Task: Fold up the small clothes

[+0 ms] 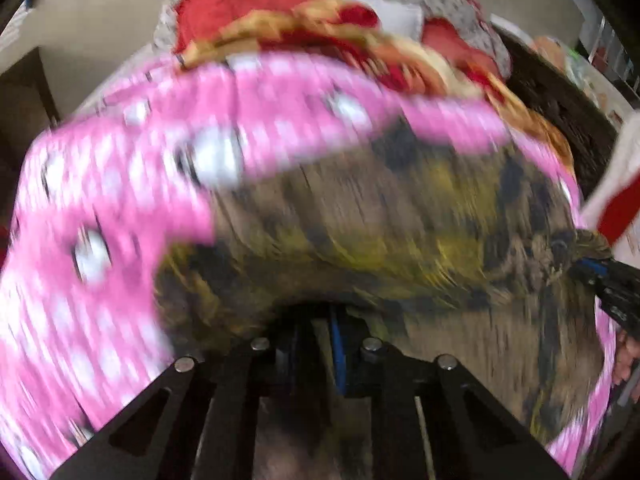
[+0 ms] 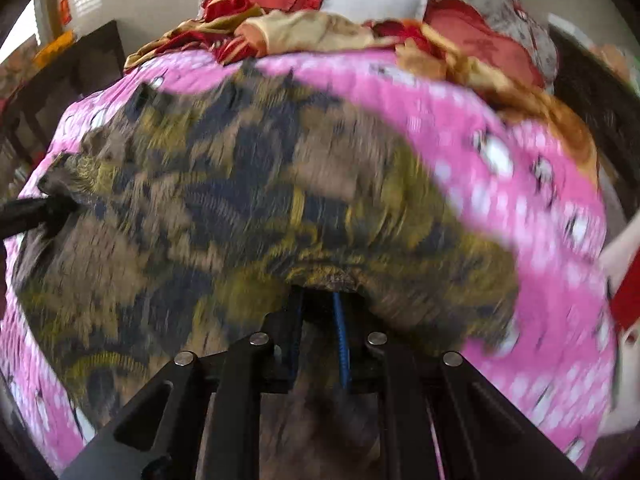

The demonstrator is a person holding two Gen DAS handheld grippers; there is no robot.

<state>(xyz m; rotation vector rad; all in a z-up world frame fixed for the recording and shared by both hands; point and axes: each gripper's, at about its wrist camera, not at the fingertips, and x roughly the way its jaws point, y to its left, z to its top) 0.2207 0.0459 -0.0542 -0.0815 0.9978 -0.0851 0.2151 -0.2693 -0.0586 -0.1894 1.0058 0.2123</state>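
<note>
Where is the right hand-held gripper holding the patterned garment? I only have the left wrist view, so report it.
Observer: The right hand-held gripper is shut on a gathered edge of the garment, right at its fingertips.
Operator: Now check my left corner from outside.
Observer: The left hand-held gripper pinches a pointed corner at the right wrist view's left edge. The cloth spreads between the two.
Operator: Give me the far edge.
Observer: It comes up close to the pile of red and gold clothes, over the pink bedspread. Blur hides whether they touch.
</note>
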